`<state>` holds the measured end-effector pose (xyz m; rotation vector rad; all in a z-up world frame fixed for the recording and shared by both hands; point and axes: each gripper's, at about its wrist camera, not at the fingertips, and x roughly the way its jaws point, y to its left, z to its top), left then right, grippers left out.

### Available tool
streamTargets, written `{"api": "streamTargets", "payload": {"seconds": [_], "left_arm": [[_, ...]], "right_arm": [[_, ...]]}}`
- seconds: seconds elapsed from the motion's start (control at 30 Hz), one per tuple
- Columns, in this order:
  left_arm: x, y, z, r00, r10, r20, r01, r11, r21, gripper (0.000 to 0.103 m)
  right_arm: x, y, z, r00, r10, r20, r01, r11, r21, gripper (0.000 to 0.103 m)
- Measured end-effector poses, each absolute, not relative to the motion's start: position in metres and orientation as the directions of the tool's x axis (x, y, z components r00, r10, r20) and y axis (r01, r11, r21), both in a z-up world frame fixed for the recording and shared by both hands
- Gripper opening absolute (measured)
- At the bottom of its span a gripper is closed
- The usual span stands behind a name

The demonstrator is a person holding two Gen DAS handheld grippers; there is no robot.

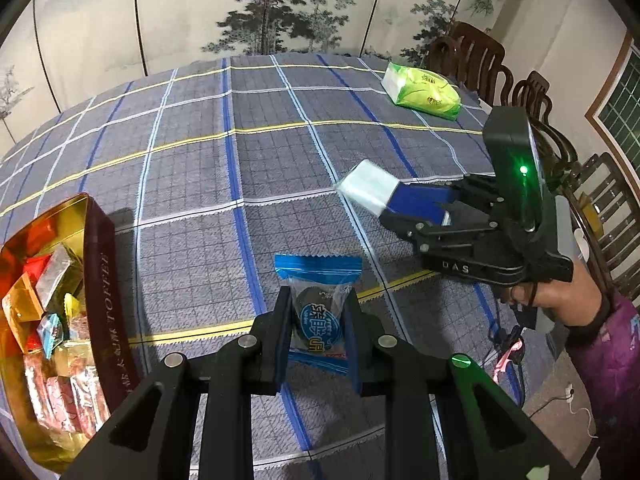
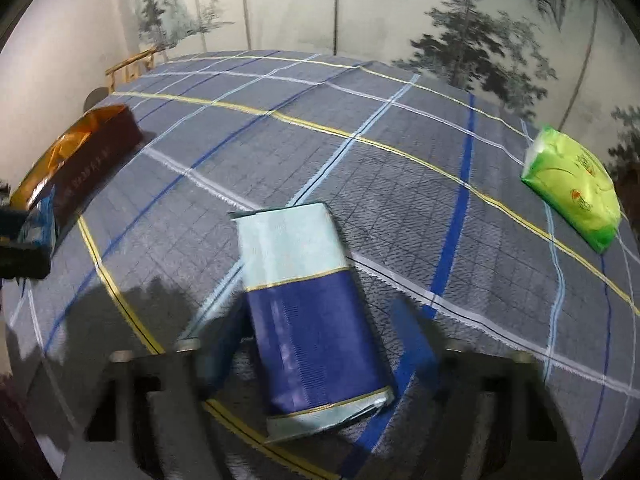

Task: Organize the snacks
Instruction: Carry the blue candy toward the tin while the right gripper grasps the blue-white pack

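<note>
Both tools are loaded, mid-transfer. Left tool (image 1: 318, 320) is clamped on a blue-wrapped cookie pack (image 1: 318, 300), fingers pressing its two sides, pack lifted clear of the bench (image 1: 200, 184) by the look of it. Right tool (image 1: 420, 208) is carrying a blue-and-white packet (image 2: 308, 312), pale end forward. In the right wrist view the frame is motion-blurred and the blue pads (image 2: 416, 344) sit either side of the packet with a visible gap on one side, so whether the grip is firm or just cradling, cannot tell. The left wrist view shows the packet off the cloth and sticking out of the right tool, which suggests it is held. Target looks like the maroon toffee tin (image 1: 108, 280), at the left edge of the bench, already well stocked with foil-wrapped sweets (image 1: 48, 292) in red, gold and silver. The cookie pack is near the tin, just to its right; the packet is well apart from it, further right. A green tissue pack (image 1: 422, 90) lies at the far right of the bench, likely not a snack. Step in hand, as judged: carry to the tin. Next move calls for swinging the left tool over the tin's open top, lowering and letting go, then clearing out so the right tool has room. The packet is long and free space in the tin looks tight, so it probably needs to go in flat or on top.
</note>
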<state>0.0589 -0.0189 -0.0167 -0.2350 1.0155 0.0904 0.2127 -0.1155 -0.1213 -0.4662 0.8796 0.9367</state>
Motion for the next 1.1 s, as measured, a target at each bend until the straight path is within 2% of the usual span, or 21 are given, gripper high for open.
{"api": "streamTargets", "payload": {"seconds": [0.1, 0.23, 0.47, 0.7, 1.1], "left_arm": [[0.055, -0.019, -0.015, 0.53, -0.021, -0.848, -0.191, 0.971, -0.144, 0.02], [0.047, -0.022, -0.01, 0.547, 0.03, -0.837, -0.192, 0.977, -0.09, 0.02], [0.033, -0.026, -0.004, 0.564, 0.064, -0.824, -0.189, 0.981, -0.053, 0.02], [0.017, -0.021, 0.002, 0.575, 0.082, -0.814, -0.201, 0.979, -0.044, 0.02], [-0.01, -0.006, 0.01, 0.59, 0.104, -0.8, -0.24, 0.969, -0.051, 0.02]], "right_arm": [[0.211, -0.115, -0.12, 0.307, 0.471, -0.827, -0.825, 0.564, 0.015, 0.051], [0.199, -0.121, -0.116, 0.274, 0.533, -0.801, -0.793, 0.597, 0.125, 0.051], [0.174, -0.119, -0.119, 0.3, 0.562, -0.771, -0.725, 0.66, 0.199, 0.051], [0.166, -0.111, -0.119, 0.38, 0.525, -0.761, -0.679, 0.717, 0.156, 0.051], [0.16, -0.102, -0.119, 0.417, 0.472, -0.777, -0.685, 0.725, 0.073, 0.051]]}}
